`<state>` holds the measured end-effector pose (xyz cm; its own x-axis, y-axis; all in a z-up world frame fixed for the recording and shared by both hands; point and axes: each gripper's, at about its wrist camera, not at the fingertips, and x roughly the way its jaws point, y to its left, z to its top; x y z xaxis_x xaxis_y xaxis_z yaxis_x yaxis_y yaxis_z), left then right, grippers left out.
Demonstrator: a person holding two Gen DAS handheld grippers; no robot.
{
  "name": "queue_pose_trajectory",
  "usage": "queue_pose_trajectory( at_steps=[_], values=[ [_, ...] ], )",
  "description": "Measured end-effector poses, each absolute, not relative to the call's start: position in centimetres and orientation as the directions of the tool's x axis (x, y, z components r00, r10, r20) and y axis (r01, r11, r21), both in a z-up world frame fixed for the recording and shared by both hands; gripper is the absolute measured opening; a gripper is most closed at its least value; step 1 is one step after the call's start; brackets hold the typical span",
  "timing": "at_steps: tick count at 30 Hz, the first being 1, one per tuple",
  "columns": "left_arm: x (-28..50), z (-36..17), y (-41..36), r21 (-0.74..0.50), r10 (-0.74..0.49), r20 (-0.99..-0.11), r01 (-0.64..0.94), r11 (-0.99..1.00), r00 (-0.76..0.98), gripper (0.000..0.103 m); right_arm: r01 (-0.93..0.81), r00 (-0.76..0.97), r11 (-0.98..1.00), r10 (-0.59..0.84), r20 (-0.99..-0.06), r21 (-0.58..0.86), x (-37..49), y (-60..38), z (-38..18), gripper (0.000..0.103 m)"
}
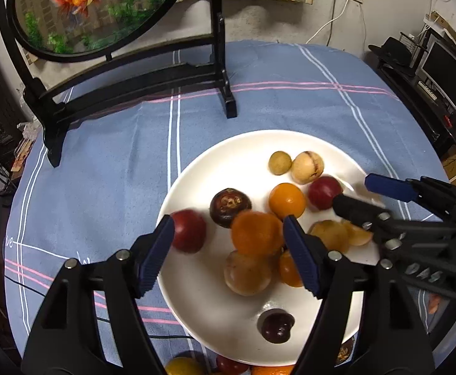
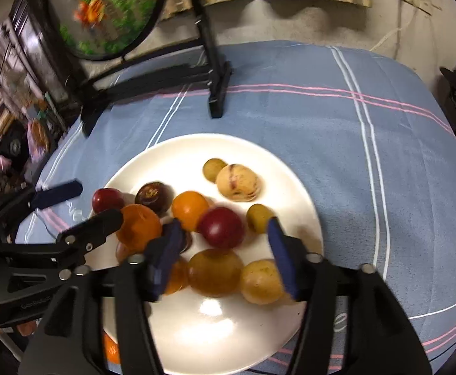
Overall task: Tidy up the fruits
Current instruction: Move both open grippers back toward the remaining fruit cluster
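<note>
A white plate (image 1: 196,312) on the blue striped cloth holds several fruits: oranges, red plums, tan and dark round fruits. My left gripper (image 1: 229,234) is open above the plate's left side, with a blurred orange (image 1: 256,232) and a red plum (image 1: 189,231) between its fingers. My right gripper (image 2: 223,240) is open over the plate (image 2: 221,337), with a red plum (image 2: 221,226) between its fingers. It also shows in the left wrist view (image 1: 357,192), by another red plum (image 1: 323,192).
A black wooden stand with a round goldfish panel (image 1: 81,9) stands at the back left of the table. More fruits (image 1: 184,367) lie off the plate at the near edge. Dark furniture (image 1: 431,72) stands beyond the table's right side.
</note>
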<state>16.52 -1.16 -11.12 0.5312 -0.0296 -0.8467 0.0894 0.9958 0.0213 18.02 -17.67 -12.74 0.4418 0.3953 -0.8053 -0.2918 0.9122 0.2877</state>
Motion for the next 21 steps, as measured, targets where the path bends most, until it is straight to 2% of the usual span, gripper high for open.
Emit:
queue_pose_trajectory(
  at_steps=[6,12,17,21],
  values=[
    [16.1,-11.3,-1.0,0.029,-0.024,-0.849,0.091,0.995,0.528,0.073,-0.296,0.449,0.908,0.406,-0.796,0.296,17.8,-18.1,-11.6,0.06],
    [14.4,-9.2,-1.1,0.021,-0.038,-0.822,0.097,0.995,0.568,0.073,-0.323,0.478,0.893,0.439,-0.761,0.313,15.4,-18.7,-8.9,0.06],
    [10.7,-7.0,-0.5,0.025,-0.039,-0.787,0.095,0.995,0.616,0.077,-0.371,0.511,0.877,0.467,-0.722,0.305,9.9,-19.3,-6.8,0.06],
    [7.3,-7.1,0.1,0.028,-0.042,-0.791,0.105,0.994,0.611,0.077,-0.395,0.51,0.876,0.459,-0.728,0.276,5.4,-19.0,-7.4,0.06]
  ],
)
